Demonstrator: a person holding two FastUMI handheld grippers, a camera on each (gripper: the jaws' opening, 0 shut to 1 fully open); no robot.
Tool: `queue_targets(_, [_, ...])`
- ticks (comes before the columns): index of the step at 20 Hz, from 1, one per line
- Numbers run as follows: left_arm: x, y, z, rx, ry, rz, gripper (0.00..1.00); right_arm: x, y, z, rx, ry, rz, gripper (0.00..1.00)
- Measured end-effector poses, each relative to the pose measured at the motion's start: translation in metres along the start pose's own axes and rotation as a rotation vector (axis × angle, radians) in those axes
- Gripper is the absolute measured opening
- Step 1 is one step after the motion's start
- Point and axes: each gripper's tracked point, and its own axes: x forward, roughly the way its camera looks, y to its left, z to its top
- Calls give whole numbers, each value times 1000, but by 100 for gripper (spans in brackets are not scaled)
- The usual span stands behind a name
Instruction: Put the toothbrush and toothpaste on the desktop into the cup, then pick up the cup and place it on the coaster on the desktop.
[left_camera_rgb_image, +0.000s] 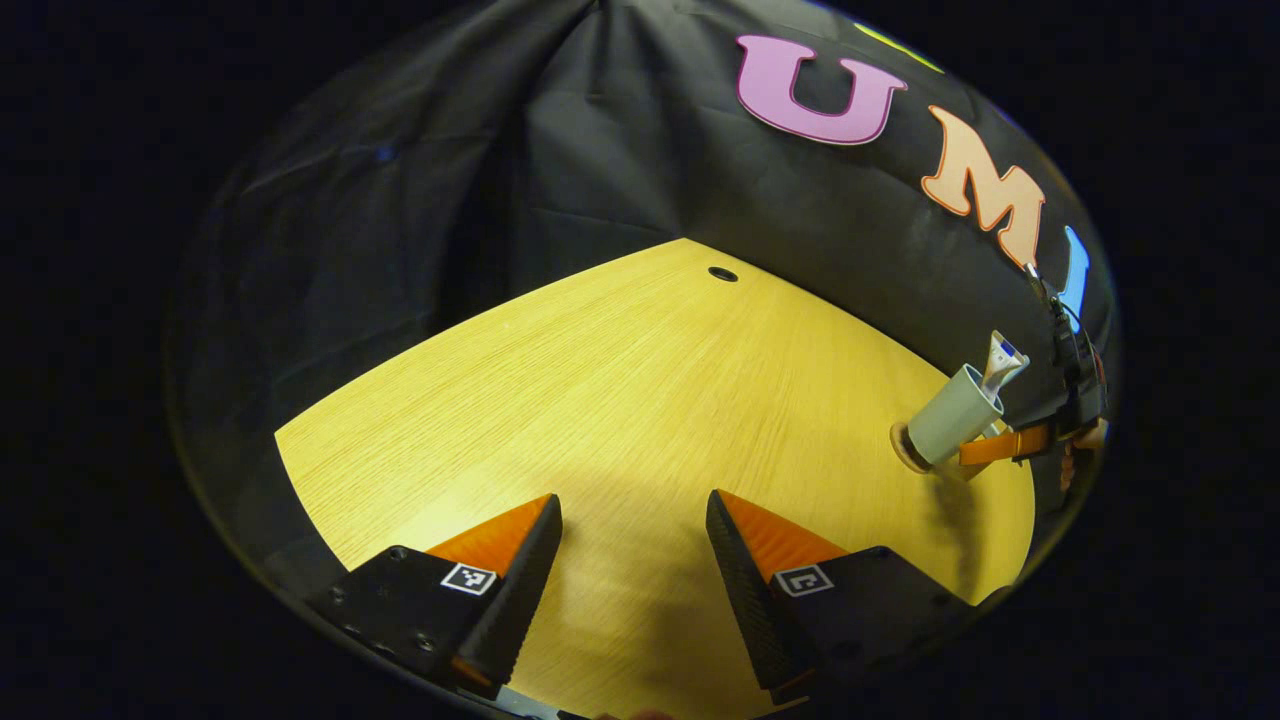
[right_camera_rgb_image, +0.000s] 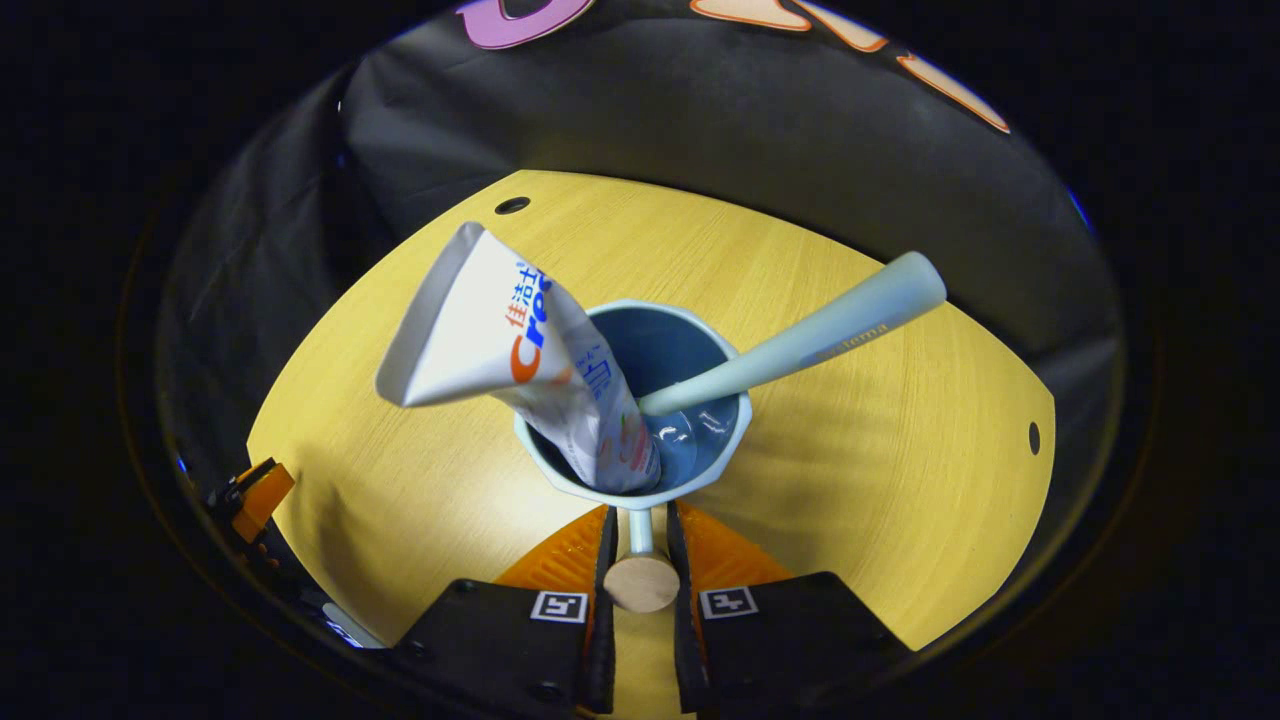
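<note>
A pale grey-blue cup (right_camera_rgb_image: 640, 400) holds a white toothpaste tube (right_camera_rgb_image: 500, 340) and a pale toothbrush (right_camera_rgb_image: 800, 340), both leaning out over the rim. My right gripper (right_camera_rgb_image: 640, 545) is shut on the cup's thin handle (right_camera_rgb_image: 640, 528), with a small round tan piece (right_camera_rgb_image: 640, 583) between the fingers. In the left gripper view the cup (left_camera_rgb_image: 950, 418) is at the far right with its base on or just over a tan coaster (left_camera_rgb_image: 903, 447); whether they touch is unclear. The right gripper (left_camera_rgb_image: 985, 447) grips it from the side. My left gripper (left_camera_rgb_image: 633, 520) hangs open over bare wood.
The light wooden desktop (left_camera_rgb_image: 620, 400) has a cable hole (left_camera_rgb_image: 722, 274) near its far edge and another hole (right_camera_rgb_image: 1034, 437) at the right in the right gripper view. The left gripper's body (right_camera_rgb_image: 255, 495) shows at that view's left edge. Black cloth surrounds the table.
</note>
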Motion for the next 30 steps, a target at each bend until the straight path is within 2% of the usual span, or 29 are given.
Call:
queue_targets(3, [2, 2, 0, -31, 8, 6, 85, 0, 1, -1, 1, 21, -1, 24])
queue_targets(4, [3, 3, -1, -36, 14, 6, 85, 0, 0, -1, -5, 31, -6, 27])
queue_targets(5, [4, 2, -1, -38, 21, 5, 85, -3, 0, -1, -8, 45, -6, 24])
queue_targets(7, [5, 2, -1, -31, 28, 1, 85, -3, 0, 0, 5, 41, -9, 27])
queue_targets(11, [1, -2, 3, 6, 25, -25, 85, -3, 1, -3, -15, 37, -17, 24])
queue_targets(12, [-1, -4, 6, 21, 21, -34, 85, -5, 1, -3, -24, 32, -23, 29])
queue_targets(13, [-2, -6, 9, 37, 18, -44, 85, -7, 4, -1, -25, 19, -17, 28])
queue_targets(15, [-6, -10, 13, 68, 15, -70, 85, -15, 5, 0, -8, -9, -17, 36])
queue_targets(16, [-8, -13, 16, 81, 14, -85, 85, -21, 8, 0, 8, -15, -5, 31])
queue_targets(17, [-9, -17, 19, 94, 16, -102, 85, -27, 8, -1, 20, -25, -5, 49])
queue_targets(20, [-12, -40, 24, 148, 28, -170, 85, -47, 8, -14, 79, -61, -9, 72])
queue_targets(21, [-14, -51, 24, 168, 31, -201, 85, -55, 11, -21, 113, -68, 0, 85])
queue_targets(23, [-15, -75, 24, 203, 41, -270, 84, -71, 13, -40, 194, -73, 16, 100])
queue_targets(26, [-20, -112, 24, 262, 49, -373, 84, -96, 8, -66, 308, -113, 1, 99])
queue_targets(27, [-20, -121, 24, 281, 47, -399, 84, -105, 4, -75, 338, -124, -13, 96])
queue_targets(28, [-20, -132, 25, 297, 49, -428, 85, -114, -1, -83, 363, -139, -33, 99])
queue_targets(30, [-22, -148, 24, 325, 64, -480, 84, -132, -13, -99, 408, -171, -86, 96])
